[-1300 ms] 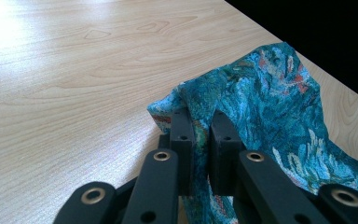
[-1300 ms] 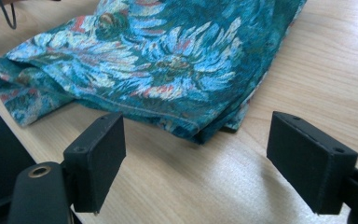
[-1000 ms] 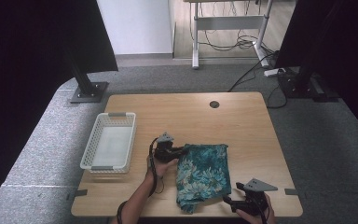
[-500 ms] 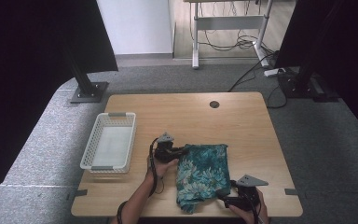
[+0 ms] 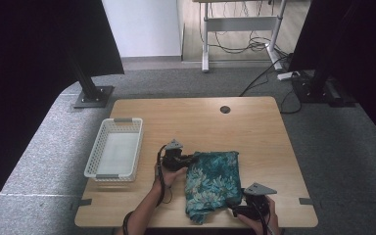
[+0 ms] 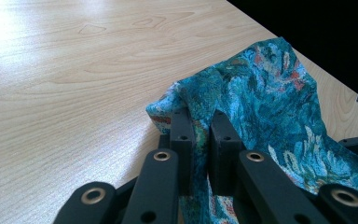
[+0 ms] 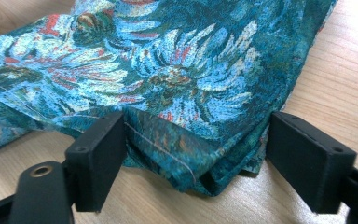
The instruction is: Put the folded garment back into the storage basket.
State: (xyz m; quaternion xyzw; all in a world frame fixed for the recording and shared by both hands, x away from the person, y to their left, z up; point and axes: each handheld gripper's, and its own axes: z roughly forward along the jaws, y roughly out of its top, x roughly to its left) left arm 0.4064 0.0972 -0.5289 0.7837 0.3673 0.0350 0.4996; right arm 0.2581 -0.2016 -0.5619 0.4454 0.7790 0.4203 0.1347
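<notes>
Lying near the front edge of the table point(image 5: 254, 122), a folded teal flowered cloth point(image 5: 211, 181) is being handled from two sides at once. Its far left corner is pinched between the closed jaws of the left gripper point(image 5: 182, 159), and in the left gripper view a small fold of fabric is seen squeezed between them point(image 6: 200, 135); that corner is probably held so the cloth is anchored while the other end is taken. The right gripper point(image 5: 236, 209) is set at the near right corner with its jaws spread wide, one on each side of the bunched hem point(image 7: 200, 158), and nothing is clamped yet (the fabric sits between them, untouched). That straddling pose is judged to be preparation for a pinch on the thick folded edge, where several layers can be caught together. A white basket point(image 5: 113, 155) is placed to the left of the cloth, well apart from it, and is likely meant as the place where the cloth is to be put.
</notes>
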